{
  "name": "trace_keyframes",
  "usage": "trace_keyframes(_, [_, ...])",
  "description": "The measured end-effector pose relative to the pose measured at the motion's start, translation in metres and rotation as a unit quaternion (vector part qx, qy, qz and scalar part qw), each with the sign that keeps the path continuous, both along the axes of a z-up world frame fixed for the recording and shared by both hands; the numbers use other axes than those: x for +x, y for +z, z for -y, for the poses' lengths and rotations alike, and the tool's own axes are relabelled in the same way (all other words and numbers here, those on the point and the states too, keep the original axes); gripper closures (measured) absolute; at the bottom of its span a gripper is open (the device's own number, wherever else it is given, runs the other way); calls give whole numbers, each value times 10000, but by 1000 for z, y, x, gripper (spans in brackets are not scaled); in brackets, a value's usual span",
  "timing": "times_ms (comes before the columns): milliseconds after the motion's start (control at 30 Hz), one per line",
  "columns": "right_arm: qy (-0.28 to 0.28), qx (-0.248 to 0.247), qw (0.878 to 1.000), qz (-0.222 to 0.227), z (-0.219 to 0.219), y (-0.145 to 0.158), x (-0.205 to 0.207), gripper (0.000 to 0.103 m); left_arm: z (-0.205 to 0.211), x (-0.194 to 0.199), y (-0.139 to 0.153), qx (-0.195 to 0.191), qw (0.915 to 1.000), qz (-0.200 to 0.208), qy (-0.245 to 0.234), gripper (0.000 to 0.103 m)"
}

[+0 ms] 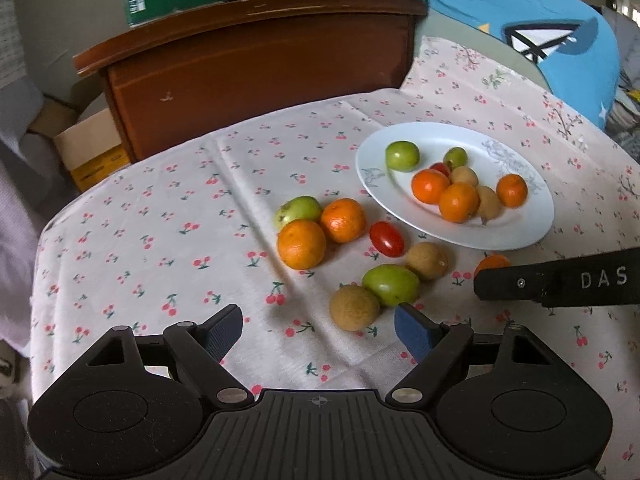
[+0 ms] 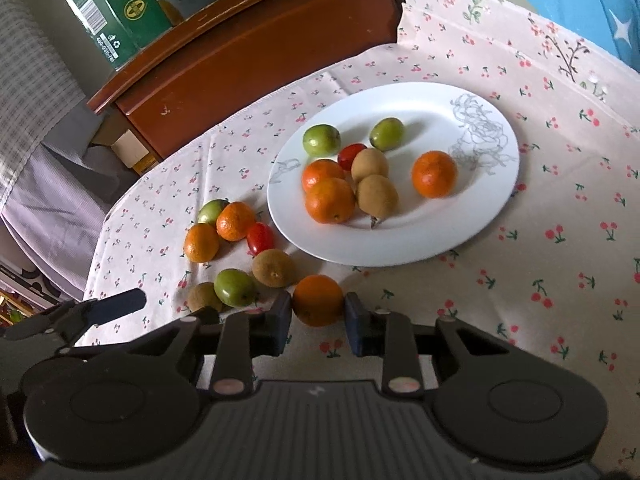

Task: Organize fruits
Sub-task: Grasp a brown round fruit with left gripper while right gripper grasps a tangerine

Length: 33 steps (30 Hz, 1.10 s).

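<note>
- My cloth fills both views; a wooden board and a green box stand behind it.
- The plate carries eight fruits; its red tomato is half hidden.
- Seven loose fruits lie just left of it.
- My right gripper pinches an orange, resting on the cloth near the plate.
- My left gripper hovers, jaws spread, near a brown fruit.
</note>
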State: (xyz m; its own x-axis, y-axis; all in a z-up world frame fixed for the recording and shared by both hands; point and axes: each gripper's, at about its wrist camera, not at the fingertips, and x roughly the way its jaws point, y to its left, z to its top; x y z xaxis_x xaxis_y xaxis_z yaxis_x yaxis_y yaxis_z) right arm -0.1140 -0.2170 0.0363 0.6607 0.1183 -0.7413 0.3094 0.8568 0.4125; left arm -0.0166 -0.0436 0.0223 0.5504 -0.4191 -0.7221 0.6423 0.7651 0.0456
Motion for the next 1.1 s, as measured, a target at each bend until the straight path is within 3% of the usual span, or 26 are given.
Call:
trace_keyframes(167, [-36,61,10000,-22,1,0,-1,75,4,2,-6,-50,9999,-25,-137,25])
trace_keyframes(500, [-78,126,9999,-49,1,0,0,74,5,7,-9,-306,9989,-204,-275,65])
trace_keyframes(667, [-60,124,9999,-50,0,-1,1,74,7,1,-8,-274,9989,-144,-355,75])
trace_keyframes(800, [-60,125,9999,-49,0,-1,1,74,6,1,-6,-309,9990,-191,-249,77])
trace_keyframes(1100, [14,162,9998,70,0,4,-1,75,-9,-1,13,-839,9959,-340,-30,77])
